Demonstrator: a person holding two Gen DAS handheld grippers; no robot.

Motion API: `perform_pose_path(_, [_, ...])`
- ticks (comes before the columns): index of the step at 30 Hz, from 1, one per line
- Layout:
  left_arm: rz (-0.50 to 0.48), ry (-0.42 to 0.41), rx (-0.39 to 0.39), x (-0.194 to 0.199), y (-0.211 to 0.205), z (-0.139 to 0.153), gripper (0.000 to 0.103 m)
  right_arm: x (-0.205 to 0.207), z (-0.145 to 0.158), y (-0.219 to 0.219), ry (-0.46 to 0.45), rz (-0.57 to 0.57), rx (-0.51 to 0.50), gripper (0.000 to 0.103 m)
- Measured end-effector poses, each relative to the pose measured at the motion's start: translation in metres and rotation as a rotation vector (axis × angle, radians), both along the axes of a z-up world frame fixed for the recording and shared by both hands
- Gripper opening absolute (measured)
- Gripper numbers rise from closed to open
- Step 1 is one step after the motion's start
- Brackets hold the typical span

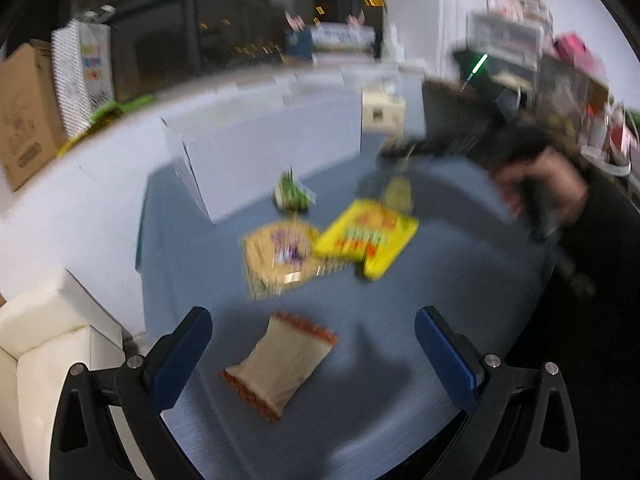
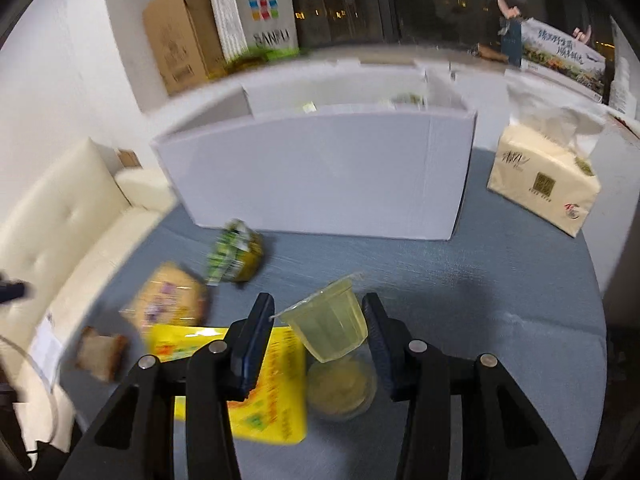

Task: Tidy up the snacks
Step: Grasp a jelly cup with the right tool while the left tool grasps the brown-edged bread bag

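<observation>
In the right wrist view my right gripper (image 2: 318, 312) is shut on a clear yellow jelly cup (image 2: 328, 326) and holds it tilted above a second jelly cup (image 2: 340, 390) on the blue table. A yellow snack bag (image 2: 256, 380), a tan packet (image 2: 170, 300), a green packet (image 2: 236, 252) and a brown-edged beige packet (image 2: 100, 350) lie to the left. The white box (image 2: 316, 168) stands behind. In the left wrist view my left gripper (image 1: 314, 322) is open above the beige packet (image 1: 280, 364). The yellow bag (image 1: 366, 236) and my right gripper (image 1: 400, 176) are farther back.
A tissue pack (image 2: 544, 184) stands at the table's right back. A cream sofa (image 2: 64, 232) lies left of the table. Cardboard boxes (image 2: 176, 40) and a paper bag (image 2: 260, 12) line the window ledge. Shelves with clutter (image 1: 520, 40) are at the far right.
</observation>
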State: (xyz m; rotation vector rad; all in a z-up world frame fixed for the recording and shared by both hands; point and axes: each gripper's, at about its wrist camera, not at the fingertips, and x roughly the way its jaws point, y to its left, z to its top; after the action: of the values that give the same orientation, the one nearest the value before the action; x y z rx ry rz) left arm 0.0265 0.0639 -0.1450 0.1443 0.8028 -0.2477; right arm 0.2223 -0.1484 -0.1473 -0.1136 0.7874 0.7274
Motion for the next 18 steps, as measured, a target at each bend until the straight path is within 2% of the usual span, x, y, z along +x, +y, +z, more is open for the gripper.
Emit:
perform_pose_path(5, [-0.110, 0.119, 0.003, 0.016, 0.011, -0.031, 0.103, -0.036, 0.028, -0.016, -0.045, 0.044, 0.064, 0.050])
perform_pose_path(10, [-0.154, 0.185, -0.020, 0.034, 0.023, -0.048, 0.101, -0.065, 0.043, -0.022, -0.094, 0.071, 0.099, 0.050])
perform_pose_path(11, [-0.160, 0.193, -0.017, 0.036, 0.023, -0.052, 0.087, -0.069, 0.043, -0.021, -0.101, 0.074, 0.099, 0.050])
perform_pose_path(12, [-0.162, 0.205, -0.004, 0.038, 0.023, -0.056, 0.060, -0.072, 0.044, -0.022, -0.105, 0.077, 0.100, 0.050])
perform_pose_path(13, [-0.144, 0.176, 0.025, 0.037, 0.023, -0.055, 0.053, -0.071, 0.044, -0.021, -0.102, 0.079, 0.102, 0.050])
perform_pose_path(15, [-0.131, 0.182, -0.041, 0.035, 0.028, -0.051, 0.049, -0.076, 0.044, -0.021, -0.101, 0.083, 0.102, 0.050])
perform_pose_path(18, [-0.094, 0.141, -0.060, 0.026, 0.029, -0.041, 0.049, -0.081, 0.043, -0.021, -0.096, 0.091, 0.102, 0.050])
